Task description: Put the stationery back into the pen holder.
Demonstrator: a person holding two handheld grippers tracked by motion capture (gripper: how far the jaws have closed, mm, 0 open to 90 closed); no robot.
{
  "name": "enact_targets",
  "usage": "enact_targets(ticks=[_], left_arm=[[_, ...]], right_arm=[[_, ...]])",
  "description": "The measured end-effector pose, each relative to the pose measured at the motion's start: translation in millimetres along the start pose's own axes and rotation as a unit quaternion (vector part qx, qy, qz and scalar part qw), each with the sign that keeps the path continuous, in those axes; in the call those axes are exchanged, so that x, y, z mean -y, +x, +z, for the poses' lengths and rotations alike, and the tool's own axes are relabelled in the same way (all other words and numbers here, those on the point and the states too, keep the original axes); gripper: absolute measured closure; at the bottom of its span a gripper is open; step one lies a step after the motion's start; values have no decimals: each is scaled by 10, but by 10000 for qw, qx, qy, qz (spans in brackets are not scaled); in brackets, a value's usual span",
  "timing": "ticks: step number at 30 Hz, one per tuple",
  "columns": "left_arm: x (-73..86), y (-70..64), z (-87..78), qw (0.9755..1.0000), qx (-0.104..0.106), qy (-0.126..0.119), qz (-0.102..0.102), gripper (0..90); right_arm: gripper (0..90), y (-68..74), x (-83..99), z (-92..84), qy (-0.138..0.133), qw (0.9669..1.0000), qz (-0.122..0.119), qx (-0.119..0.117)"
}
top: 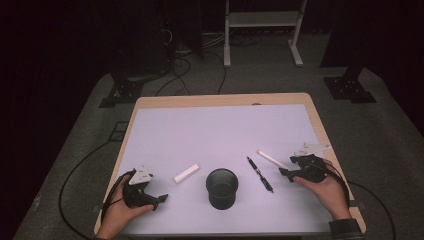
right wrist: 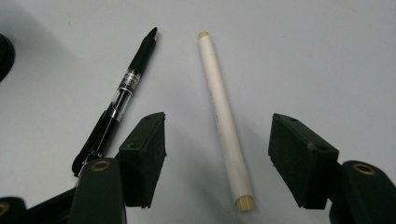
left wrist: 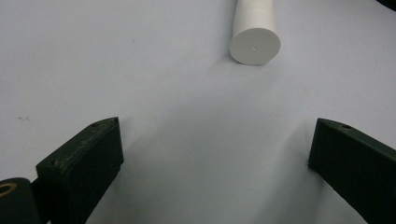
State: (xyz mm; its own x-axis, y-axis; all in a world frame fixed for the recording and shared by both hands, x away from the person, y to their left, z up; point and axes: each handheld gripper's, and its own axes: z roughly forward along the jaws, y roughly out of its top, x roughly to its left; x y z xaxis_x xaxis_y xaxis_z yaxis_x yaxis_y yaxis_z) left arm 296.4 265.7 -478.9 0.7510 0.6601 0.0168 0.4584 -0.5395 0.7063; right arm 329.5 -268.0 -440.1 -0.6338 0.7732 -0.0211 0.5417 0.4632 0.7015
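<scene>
White pen (right wrist: 225, 121): slim barrel, lying flat on the pale table (top: 210, 130), between the two jaws of the right tongs (right wrist: 217, 149). Neither jaw touches it; a gap stands on each side, so nothing is gripped. Long axis: runs lengthwise away from the tongs, one tan end near the jaw roots, the other pointing far outward. A grasp would likely close across the barrel.

Black pen (right wrist: 122, 93): just outside the nearer jaw, roughly parallel, tip pointing away.

Black cup (top: 221, 187): upright at table centre, well apart from the white pen.

Left tongs (left wrist: 210, 154): jaws wide, empty, resting low over the table. White cylinder (left wrist: 254, 32): ahead of them, flat end facing the jaws.

Nearer hand: the right.
</scene>
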Motion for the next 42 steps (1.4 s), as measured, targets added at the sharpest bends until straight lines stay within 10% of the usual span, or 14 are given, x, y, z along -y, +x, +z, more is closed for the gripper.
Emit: enact_targets(ticks=[42], left_arm=[[0, 0, 0, 10000, -2, 7, 6, 21]], right_arm=[[559, -47, -513, 295, 525, 9972, -342, -418]])
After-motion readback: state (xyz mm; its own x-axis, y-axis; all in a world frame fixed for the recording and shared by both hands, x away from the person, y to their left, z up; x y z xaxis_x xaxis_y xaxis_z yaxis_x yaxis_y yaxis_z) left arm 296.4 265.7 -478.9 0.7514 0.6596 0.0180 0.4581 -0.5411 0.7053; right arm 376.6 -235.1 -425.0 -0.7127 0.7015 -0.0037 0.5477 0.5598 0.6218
